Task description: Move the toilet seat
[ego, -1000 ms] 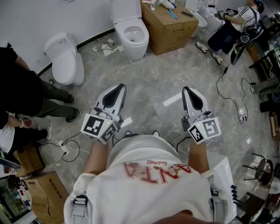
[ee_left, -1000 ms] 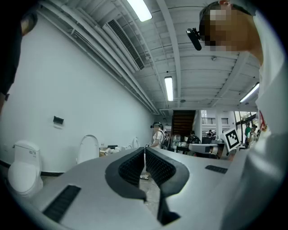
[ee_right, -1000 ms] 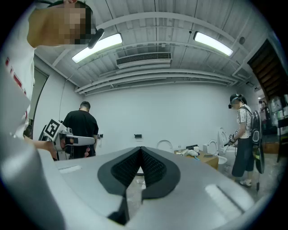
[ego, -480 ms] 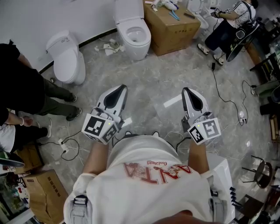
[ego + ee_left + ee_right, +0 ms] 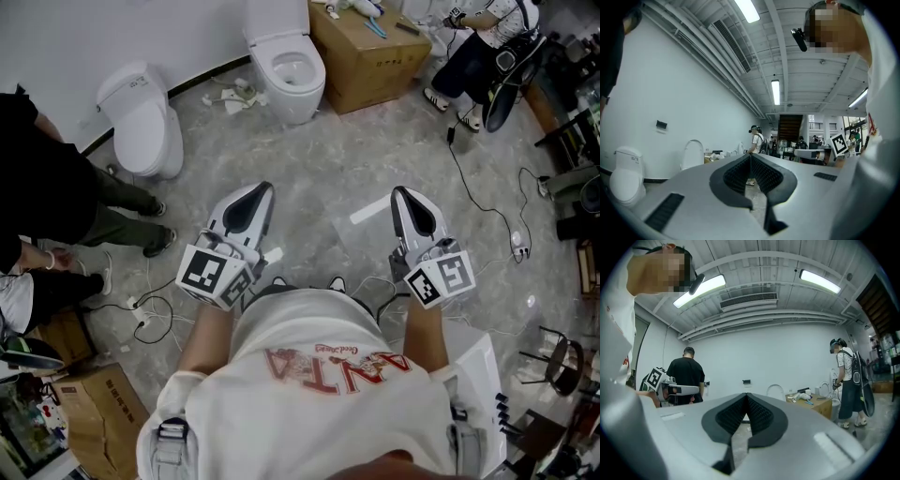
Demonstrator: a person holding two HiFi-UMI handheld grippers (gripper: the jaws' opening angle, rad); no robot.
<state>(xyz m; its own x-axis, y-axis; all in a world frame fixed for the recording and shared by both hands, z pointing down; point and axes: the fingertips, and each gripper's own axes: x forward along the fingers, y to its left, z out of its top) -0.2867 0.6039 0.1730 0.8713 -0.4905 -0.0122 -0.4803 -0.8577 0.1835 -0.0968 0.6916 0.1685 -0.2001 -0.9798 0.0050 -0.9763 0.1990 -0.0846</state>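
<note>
Well beyond left claw, toilet seat

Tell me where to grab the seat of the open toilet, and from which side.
Take the seat at its front edge, coming from the front, the end nearest you. The lid stands up at the back, where the hinge likely is, and a box crowds one side. The left claw and right claw are shut; open one first.

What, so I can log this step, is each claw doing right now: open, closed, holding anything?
Left claw: closed, holding nothing.
Right claw: closed, holding nothing.
</note>
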